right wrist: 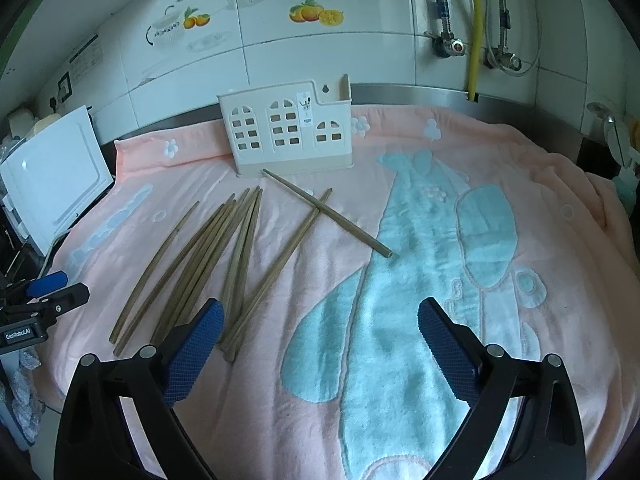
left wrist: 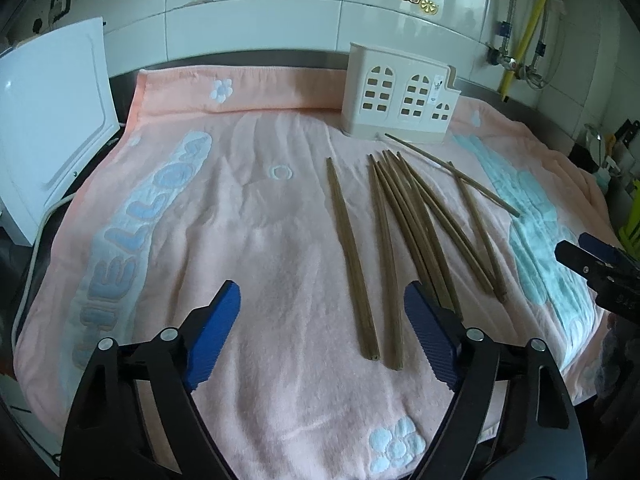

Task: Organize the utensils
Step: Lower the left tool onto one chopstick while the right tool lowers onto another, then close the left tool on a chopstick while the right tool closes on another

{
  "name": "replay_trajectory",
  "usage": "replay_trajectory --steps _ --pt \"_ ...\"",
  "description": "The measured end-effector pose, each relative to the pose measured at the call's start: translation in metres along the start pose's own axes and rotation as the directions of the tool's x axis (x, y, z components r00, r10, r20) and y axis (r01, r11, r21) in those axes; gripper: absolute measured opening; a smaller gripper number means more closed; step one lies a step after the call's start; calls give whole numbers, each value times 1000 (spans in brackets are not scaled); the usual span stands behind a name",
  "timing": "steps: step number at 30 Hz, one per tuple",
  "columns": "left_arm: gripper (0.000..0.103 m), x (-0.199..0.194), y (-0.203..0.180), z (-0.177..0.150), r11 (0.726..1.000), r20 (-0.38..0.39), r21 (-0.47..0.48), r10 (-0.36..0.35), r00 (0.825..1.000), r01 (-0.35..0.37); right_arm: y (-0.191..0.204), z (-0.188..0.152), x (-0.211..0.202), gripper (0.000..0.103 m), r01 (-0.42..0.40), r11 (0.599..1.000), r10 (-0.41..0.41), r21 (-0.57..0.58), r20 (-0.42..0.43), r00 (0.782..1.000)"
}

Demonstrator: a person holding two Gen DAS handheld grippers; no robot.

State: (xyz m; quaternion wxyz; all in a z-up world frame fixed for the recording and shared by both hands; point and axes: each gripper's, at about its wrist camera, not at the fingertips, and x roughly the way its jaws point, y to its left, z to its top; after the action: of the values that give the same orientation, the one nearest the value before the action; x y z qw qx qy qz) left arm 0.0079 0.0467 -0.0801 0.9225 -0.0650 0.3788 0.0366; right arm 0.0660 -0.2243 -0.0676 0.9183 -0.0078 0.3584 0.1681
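Although both cameras take in most of the counter, the inside of the utensil holder (right wrist: 286, 128) cannot be seen, so whether anything stands in it is impossible to tell. The thick ends of several chopsticks (right wrist: 208, 256) are hidden behind the blue pad of the right gripper (right wrist: 320, 322), and in the left wrist view the same bundle runs under one pad of the left gripper (left wrist: 322, 306). How many sticks lie in the tight fan is hard to count.

A pink towel (right wrist: 312, 280) with pale blue and white figures covers the counter, its far edge meeting a steel strip below the white wall tiles (right wrist: 320, 52). The cream holder, cut with window shapes, stands upright at the towel's far edge, near its middle. The chopsticks lie flat on the towel in front of it, fanned toward the near edge; one lies crosswise over another, its thin tip just short of the holder's base.

A white board (right wrist: 52, 172) leans at the towel's left edge. A yellow pipe (right wrist: 475, 28) and metal valves run down the wall at the far right.

Both grippers hover over the towel's near edge with fingers spread wide, pinching nothing.
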Motion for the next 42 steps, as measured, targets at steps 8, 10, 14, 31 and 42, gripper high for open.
replay_trajectory --steps 8,10,14,31,42 --pt "72 11 1 2 1000 -22 11 -16 1000 16 -7 10 22 75 15 1000 -15 -16 -30 999" --pt "70 15 3 2 1000 -33 3 -31 999 31 -11 15 29 75 23 999 -24 -30 -31 999" --pt "67 21 2 3 999 -49 1 -37 998 37 -21 24 43 70 -1 1000 0 -26 -44 999" --pt "47 35 -4 5 995 -93 0 -100 991 101 -39 55 98 46 -75 994 62 -78 -164 984" --pt "21 48 -14 2 989 -133 7 -146 980 148 -45 58 126 31 -95 989 65 -115 -239 969"
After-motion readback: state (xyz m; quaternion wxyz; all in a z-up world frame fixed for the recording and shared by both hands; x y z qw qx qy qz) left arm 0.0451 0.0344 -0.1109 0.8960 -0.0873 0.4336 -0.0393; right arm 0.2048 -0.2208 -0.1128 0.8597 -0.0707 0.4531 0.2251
